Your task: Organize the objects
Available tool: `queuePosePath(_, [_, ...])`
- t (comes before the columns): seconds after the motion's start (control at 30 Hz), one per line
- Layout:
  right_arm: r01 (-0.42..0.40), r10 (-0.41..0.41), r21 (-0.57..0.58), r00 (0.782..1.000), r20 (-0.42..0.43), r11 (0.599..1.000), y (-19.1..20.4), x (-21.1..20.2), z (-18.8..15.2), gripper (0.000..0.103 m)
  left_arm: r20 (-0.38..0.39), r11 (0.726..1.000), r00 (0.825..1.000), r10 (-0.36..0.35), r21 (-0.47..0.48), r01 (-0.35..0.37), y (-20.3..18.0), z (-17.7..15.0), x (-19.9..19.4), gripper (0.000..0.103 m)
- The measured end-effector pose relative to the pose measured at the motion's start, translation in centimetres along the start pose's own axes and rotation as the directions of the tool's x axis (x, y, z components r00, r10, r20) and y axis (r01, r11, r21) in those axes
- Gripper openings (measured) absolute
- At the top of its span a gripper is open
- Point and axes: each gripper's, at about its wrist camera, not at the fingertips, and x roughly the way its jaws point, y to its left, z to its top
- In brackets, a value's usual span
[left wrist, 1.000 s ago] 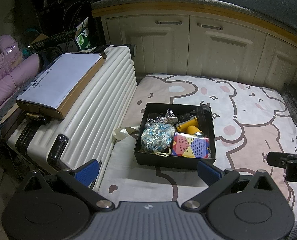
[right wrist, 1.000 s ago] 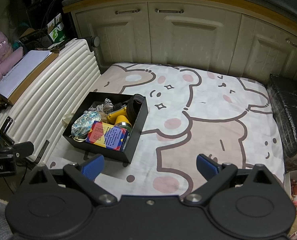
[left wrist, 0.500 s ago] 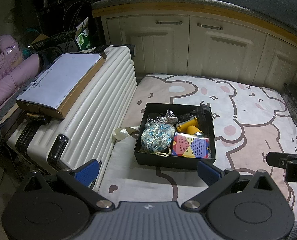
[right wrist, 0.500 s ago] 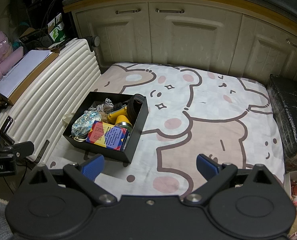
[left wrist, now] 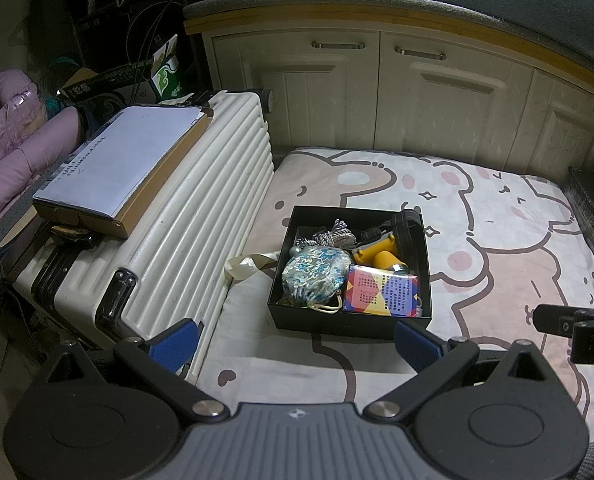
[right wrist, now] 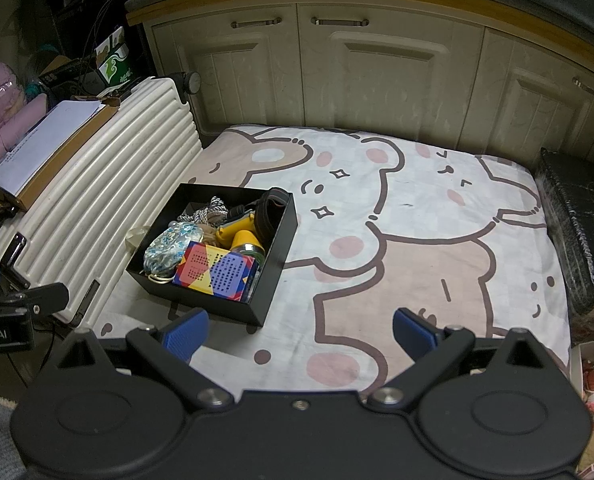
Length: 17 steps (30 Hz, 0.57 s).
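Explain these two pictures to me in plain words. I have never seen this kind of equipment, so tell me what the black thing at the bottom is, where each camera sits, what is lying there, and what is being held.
There is no robot here. A person holds one hand tool in each hand, and each tool ends in two-fingered tongs with blue pads. A wide-angle camera sits on each tool and looks forward along its fingers, so the black shape at the bottom is the tool itself.

One picture comes from the left tongs, the other from the right tongs. Both stand open and hold nothing.

Ahead lies a cartoon bear blanket. On it sits an open black box holding a blue floral pouch, a colourful patterned box, a yellow object, some twisted cord and a black strap. A white ribbed suitcase lies beside the box, with a cardboard box and paper on top.
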Motion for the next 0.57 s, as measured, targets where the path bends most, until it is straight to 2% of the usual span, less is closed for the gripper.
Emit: queuePosePath(0.57, [-0.001, 0.001, 0.001, 1.000, -0.002, 1.000, 0.01, 0.06, -0.06, 0.100, 0.001, 1.000, 1.000, 0.002, -0.003, -0.002, 0.08, 0.09, -0.04, 0.103])
